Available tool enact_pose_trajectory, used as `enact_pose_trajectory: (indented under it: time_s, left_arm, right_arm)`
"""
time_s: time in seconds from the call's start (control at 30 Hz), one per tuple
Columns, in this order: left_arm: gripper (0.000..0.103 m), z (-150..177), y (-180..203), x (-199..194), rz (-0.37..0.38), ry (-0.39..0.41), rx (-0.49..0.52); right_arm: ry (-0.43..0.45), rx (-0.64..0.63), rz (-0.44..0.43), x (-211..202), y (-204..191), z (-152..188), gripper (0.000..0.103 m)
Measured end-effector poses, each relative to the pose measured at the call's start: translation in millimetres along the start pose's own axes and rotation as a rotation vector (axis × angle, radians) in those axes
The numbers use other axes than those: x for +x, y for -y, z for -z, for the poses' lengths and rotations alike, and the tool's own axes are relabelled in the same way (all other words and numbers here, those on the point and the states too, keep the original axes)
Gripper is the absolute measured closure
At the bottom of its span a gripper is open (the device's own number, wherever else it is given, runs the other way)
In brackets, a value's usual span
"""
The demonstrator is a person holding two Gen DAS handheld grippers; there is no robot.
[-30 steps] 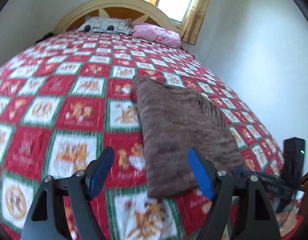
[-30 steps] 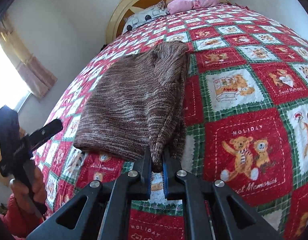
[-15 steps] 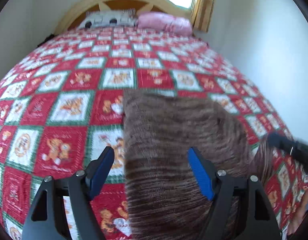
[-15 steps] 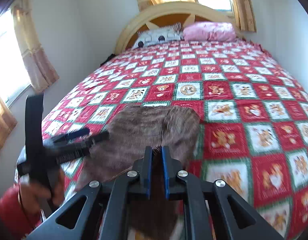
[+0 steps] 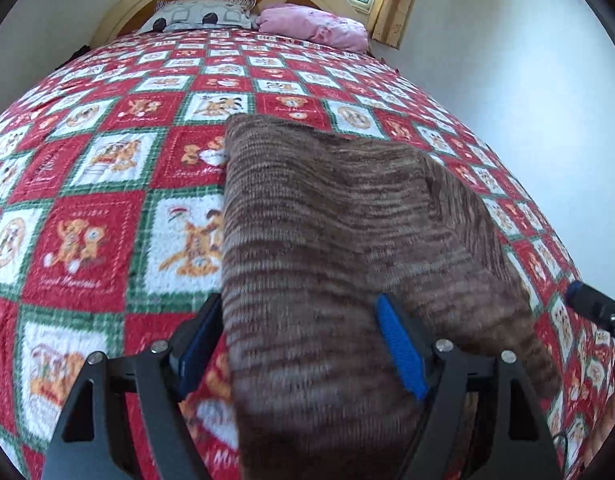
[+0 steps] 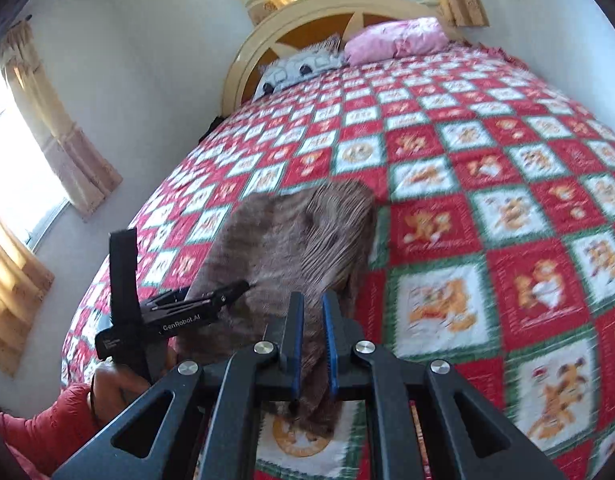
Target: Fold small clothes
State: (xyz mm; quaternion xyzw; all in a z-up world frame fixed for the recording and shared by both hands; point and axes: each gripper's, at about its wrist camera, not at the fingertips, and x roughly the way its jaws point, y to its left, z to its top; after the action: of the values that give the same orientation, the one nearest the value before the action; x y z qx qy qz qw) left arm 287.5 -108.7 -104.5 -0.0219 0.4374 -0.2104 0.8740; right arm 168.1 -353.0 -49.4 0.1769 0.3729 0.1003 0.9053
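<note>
Brown knit sweater lies on the bed w/ red quilt — right gripper clenched on its near edge, raised; left gripper spread wide, sweater between its 2 fingers, ungripped.

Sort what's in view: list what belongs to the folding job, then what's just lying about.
For the job:
brown knit garment
right gripper, shut on the garment's near edge
left gripper, open over it

Lying about:
pink pillow
grey patterned pillow
curtains
</note>
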Motion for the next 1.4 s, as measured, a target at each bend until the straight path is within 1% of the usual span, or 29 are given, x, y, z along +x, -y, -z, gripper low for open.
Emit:
enact_pose_trajectory:
  time_s: [0.07, 0.1, 0.2, 0.23, 0.3, 0.33, 0.37, 0.4, 0.43, 0.5, 0.53, 0.57, 0.67, 0.73, 0.77, 0.8, 0.83, 0.87, 0.9, 0.97, 1.1, 1.17, 1.23, 1.27, 1.3, 1.33, 1.37, 1.4]
  left_arm:
    - [0.023, 6.1, -1.6, -7.6, -0.002, 0.012, 0.009]
    - [0.023, 11.1, -3.2, -11.5, -0.001, 0.013, 0.003]
    - [0.023, 27.1, -5.1, -15.9, 0.016, 0.000, -0.003]
    - [0.020, 32.0, -5.7, -18.6, 0.016, 0.007, 0.002]
    - [0.017, 38.7, -6.0, -23.2, 0.017, 0.005, 0.029]
    - [0.016, 39.7, -5.6, -23.8, 0.016, -0.001, 0.042]
    - [0.016, 39.4, -5.2, -25.0, 0.012, -0.002, 0.051]
    - [0.015, 38.0, -4.3, -25.1, 0.007, -0.007, 0.058]
    - [0.015, 36.0, -3.3, -24.4, 0.003, -0.012, 0.061]
    - [0.015, 29.8, -1.0, -23.4, -0.002, -0.024, 0.061]
    - [0.015, 26.3, 0.3, -24.3, -0.003, -0.022, 0.064]
    - [0.015, 23.7, 0.9, -25.6, -0.007, -0.015, 0.070]
    - [0.015, 7.4, 7.5, -29.5, -0.044, 0.023, 0.106]
    - [0.015, -3.7, 8.9, -29.4, -0.059, 0.040, 0.112]
    - [0.013, -8.5, 8.4, -27.9, -0.065, 0.042, 0.111]
    - [0.013, -16.5, 8.6, -24.3, -0.074, 0.039, 0.108]
    - [0.013, -22.6, 8.7, -20.4, -0.082, 0.035, 0.105]
    - [0.013, -26.7, 8.4, -16.9, -0.091, 0.031, 0.105]
    - [0.013, -32.5, 9.1, -11.1, -0.105, 0.027, 0.104]
    - [0.013, -39.5, 8.0, -4.6, -0.113, 0.026, 0.100]
    - [0.013, -51.0, 6.5, 14.9, -0.125, 0.014, 0.082]
    - [0.013, -53.2, 4.6, 27.3, -0.116, -0.011, 0.064]
    - [0.013, -50.5, -2.5, 43.7, -0.078, -0.061, 0.017]
    - [0.011, -48.2, -6.6, 47.9, -0.058, -0.072, -0.010]
    - [0.009, -44.4, -14.5, 49.1, -0.019, -0.059, -0.057]
    - [0.009, -41.5, -17.6, 46.5, 0.001, -0.035, -0.079]
    - [0.009, -39.4, -18.3, 44.4, 0.011, -0.023, -0.080]
    - [0.009, -38.7, -15.2, 44.3, 0.003, -0.025, -0.062]
  right_arm:
    - [-0.021, -0.009, -0.037, 9.6, -9.5, 3.3, 0.093]
    - [-0.033, -0.042, -0.060, 16.0, -21.9, 6.4, 0.093]
    - [-0.077, -0.134, -0.080, 34.2, -49.5, 16.2, 0.093]
    - [-0.095, -0.152, -0.079, 40.6, -53.6, 20.5, 0.093]
    - [-0.148, -0.162, -0.031, 54.5, -50.6, 34.1, 0.093]
    - [-0.185, -0.142, 0.012, 61.5, -40.1, 44.3, 0.093]
    - [-0.181, -0.113, -0.005, 61.3, -29.7, 51.7, 0.093]
    - [-0.128, -0.039, -0.087, 51.1, -11.4, 60.8, 0.094]
    - [-0.113, 0.005, -0.116, 46.8, -2.3, 64.0, 0.095]
    - [-0.109, 0.147, -0.193, 37.6, 21.3, 72.1, 0.096]
    - [-0.111, 0.163, -0.201, 35.2, 23.0, 72.6, 0.096]
    - [-0.116, 0.156, -0.196, 31.2, 21.2, 72.1, 0.094]
    - [-0.138, 0.052, -0.136, 21.1, -0.1, 58.1, 0.093]
    - [-0.100, 0.029, -0.155, 13.2, -7.7, 42.8, 0.093]
    - [-0.080, 0.030, -0.160, 11.4, -7.4, 39.6, 0.085]
    - [-0.051, 0.038, -0.160, 9.4, -7.0, 29.8, 0.074]
    - [-0.023, 0.053, -0.155, 9.8, -4.6, 18.2, 0.046]
    - [-0.003, 0.064, -0.144, 10.7, -1.7, 10.8, 0.026]
    - [0.037, 0.078, -0.117, 12.6, 2.6, 0.7, 0.025]
    - [0.074, 0.100, -0.073, 22.0, 11.7, -15.2, 0.025]
    - [0.053, 0.125, 0.014, 50.9, 28.8, -36.7, 0.025]
    - [0.030, 0.136, 0.040, 66.2, 34.0, -38.6, 0.025]
    - [0.012, 0.148, 0.069, 83.8, 39.5, -44.4, 0.025]
    - [0.003, 0.152, 0.093, 92.7, 42.4, -44.7, 0.025]
    - [-0.003, 0.158, 0.102, 98.7, 43.3, -42.0, 0.025]
    - [-0.015, 0.166, 0.099, 106.3, 46.4, -39.4, 0.025]
    - [-0.019, 0.167, 0.099, 111.5, 48.1, -36.3, 0.025]
    - [-0.009, 0.142, 0.112, 114.5, 47.4, -32.0, 0.025]
